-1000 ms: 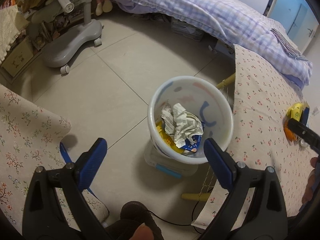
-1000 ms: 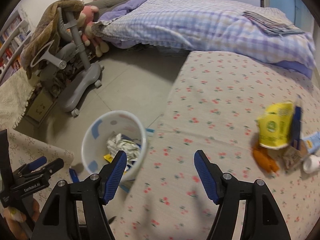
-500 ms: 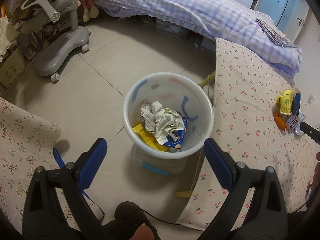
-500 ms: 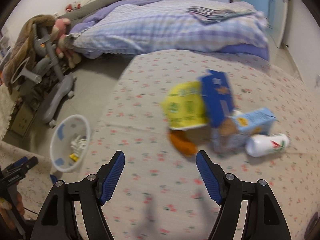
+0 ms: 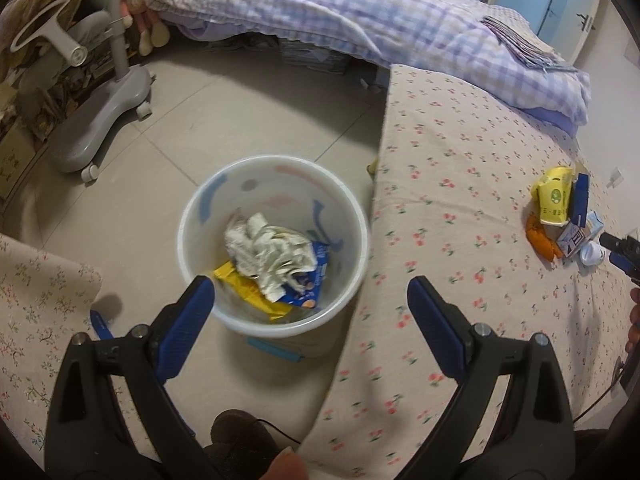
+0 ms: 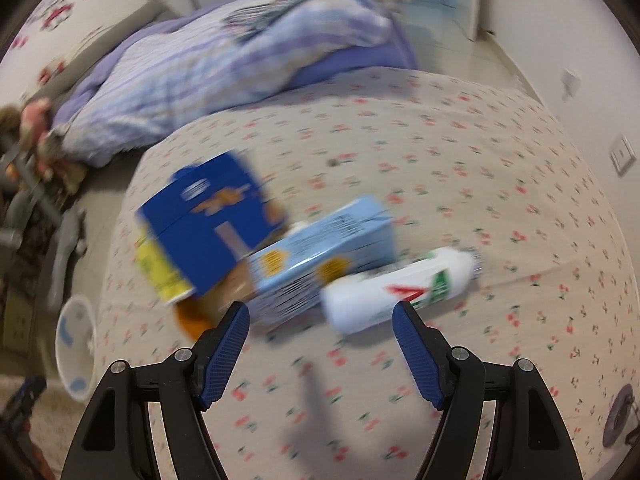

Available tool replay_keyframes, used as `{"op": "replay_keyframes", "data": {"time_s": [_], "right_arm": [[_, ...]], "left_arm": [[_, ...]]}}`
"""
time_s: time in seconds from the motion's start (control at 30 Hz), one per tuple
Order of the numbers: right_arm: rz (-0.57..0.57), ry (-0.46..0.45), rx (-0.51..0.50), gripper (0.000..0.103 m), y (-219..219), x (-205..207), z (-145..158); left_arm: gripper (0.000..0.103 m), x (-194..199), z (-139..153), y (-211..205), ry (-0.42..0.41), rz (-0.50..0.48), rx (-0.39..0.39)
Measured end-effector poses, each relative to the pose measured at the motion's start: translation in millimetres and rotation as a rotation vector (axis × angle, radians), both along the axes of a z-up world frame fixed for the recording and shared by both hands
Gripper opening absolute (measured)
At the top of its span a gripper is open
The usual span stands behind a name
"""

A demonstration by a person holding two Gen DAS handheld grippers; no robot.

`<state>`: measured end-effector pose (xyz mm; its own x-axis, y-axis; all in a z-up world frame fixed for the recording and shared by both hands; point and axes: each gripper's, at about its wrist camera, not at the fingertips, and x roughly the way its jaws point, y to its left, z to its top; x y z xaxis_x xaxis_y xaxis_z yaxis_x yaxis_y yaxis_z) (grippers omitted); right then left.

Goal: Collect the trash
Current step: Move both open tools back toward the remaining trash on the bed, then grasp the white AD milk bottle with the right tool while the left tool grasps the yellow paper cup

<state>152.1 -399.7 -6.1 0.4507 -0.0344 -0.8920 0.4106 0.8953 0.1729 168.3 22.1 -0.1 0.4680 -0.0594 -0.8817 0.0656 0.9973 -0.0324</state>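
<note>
A white trash bin stands on the floor beside the floral-cloth table; it holds crumpled paper and wrappers. My left gripper is open and empty above the bin's near rim. On the table lies a trash pile: a dark blue box, a light blue carton, a white bottle on its side, a yellow packet and an orange piece. My right gripper is open and empty, just short of the carton and bottle. The pile also shows in the left wrist view.
A bed with a purple checked quilt lies behind the table. A grey chair base stands on the tiled floor at the left. Another floral cloth is at the lower left. The bin shows small in the right wrist view.
My right gripper has swung away from the bin and closed in on the trash pile, now blurred with motion. My left gripper has shifted, so the bin sits further left in view.
</note>
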Motion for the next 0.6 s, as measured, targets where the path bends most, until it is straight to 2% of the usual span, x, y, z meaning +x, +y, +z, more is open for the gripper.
{"op": "replay_keyframes", "data": {"time_s": [0.13,0.27,0.47,0.53,0.57,0.6], "right_arm": [[-0.088,0.014,0.023,0.075,-28.6,5.4,-8.5],[-0.180,0.042,0.091,0.075,-50.7,10.9,-24.7],[-0.201,0.094,0.151,0.075,-55.0,17.5,-48.0],[-0.200,0.100,0.183,0.068,-56.2,15.4,-53.3],[-0.193,0.105,0.192,0.059,-56.5,14.4,-55.0],[-0.182,0.107,0.185,0.056,-56.6,13.0,-54.7]], "left_arm": [[0.097,9.1,-0.4,-24.8,0.006,-0.027,-0.006],[0.097,16.9,0.5,-56.5,0.013,-0.066,-0.029],[0.097,25.9,0.6,-110.1,0.003,-0.163,-0.055],[0.097,29.1,-0.7,-126.3,0.001,-0.194,-0.063],[0.097,30.6,-1.3,-133.5,0.000,-0.207,-0.068],[0.097,32.1,-1.9,-140.9,-0.003,-0.221,-0.076]]}}
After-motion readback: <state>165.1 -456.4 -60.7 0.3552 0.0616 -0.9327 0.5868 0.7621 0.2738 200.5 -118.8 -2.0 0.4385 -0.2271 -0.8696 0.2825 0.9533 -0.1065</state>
